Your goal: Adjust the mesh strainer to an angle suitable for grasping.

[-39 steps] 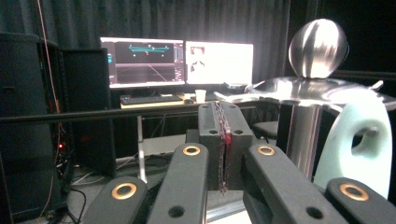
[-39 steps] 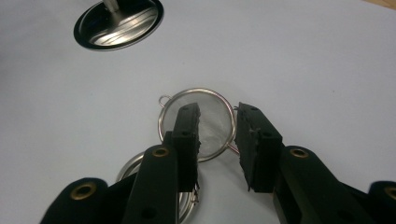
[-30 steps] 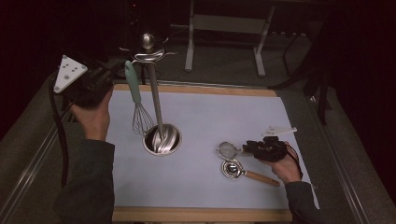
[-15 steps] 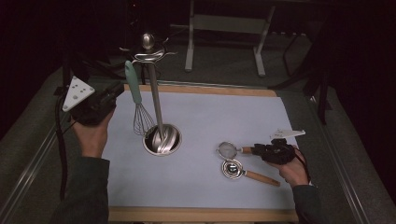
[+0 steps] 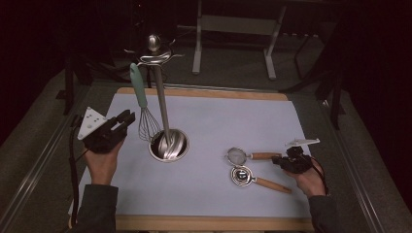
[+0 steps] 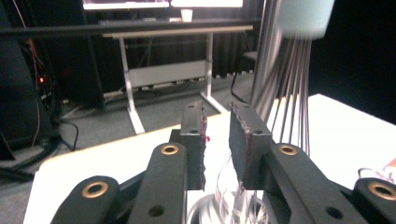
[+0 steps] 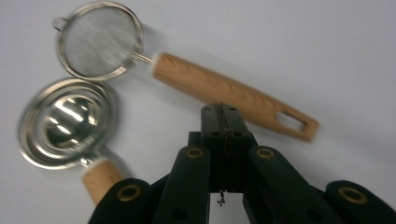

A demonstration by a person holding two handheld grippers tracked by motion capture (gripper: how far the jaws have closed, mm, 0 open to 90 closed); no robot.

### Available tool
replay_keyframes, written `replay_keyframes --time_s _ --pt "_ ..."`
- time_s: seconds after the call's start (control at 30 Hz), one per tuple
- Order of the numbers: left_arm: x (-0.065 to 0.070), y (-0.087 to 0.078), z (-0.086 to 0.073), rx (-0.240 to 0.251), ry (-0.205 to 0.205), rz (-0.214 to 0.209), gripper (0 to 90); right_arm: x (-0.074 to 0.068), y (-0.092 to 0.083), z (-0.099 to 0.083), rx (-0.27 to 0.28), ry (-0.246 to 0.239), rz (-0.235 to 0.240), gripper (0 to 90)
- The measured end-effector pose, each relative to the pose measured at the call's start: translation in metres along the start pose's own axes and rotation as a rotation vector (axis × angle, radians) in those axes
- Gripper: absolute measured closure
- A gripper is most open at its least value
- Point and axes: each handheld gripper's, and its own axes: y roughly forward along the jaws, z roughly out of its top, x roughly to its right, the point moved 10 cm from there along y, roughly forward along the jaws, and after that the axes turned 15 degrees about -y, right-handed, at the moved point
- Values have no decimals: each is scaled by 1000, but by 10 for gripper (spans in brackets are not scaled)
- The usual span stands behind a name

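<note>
A whisk with a teal handle hangs from the hook of a metal utensil stand. My left gripper sits low to its left, open and empty. Its jaws have just been opening. In the left gripper view the gripper faces the whisk wires. A small strainer and an egg separator, both wooden-handled, lie at the right. My right gripper is at the end of the strainer handle. Its jaws have just closed on nothing, beside that handle.
The stand's round steel base sits on a pale mat over a wooden board. A grey table rim runs along the left. Metal frame legs stand beyond the far edge.
My left gripper has come down from beside the whisk's handle to the level of its wires, and its jaws have parted. The right gripper has slid right and its jaws have shut.
</note>
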Motion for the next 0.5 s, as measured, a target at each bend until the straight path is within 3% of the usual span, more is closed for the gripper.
replay_keyframes --time_s 0.3,0.5 --pt "-6 2 -41 -63 4 26 686 8 6 -21 -59 43 -12 897" --pt "-15 3 -79 -103 -43 40 680 9 14 -28 -77 59 -6 897"
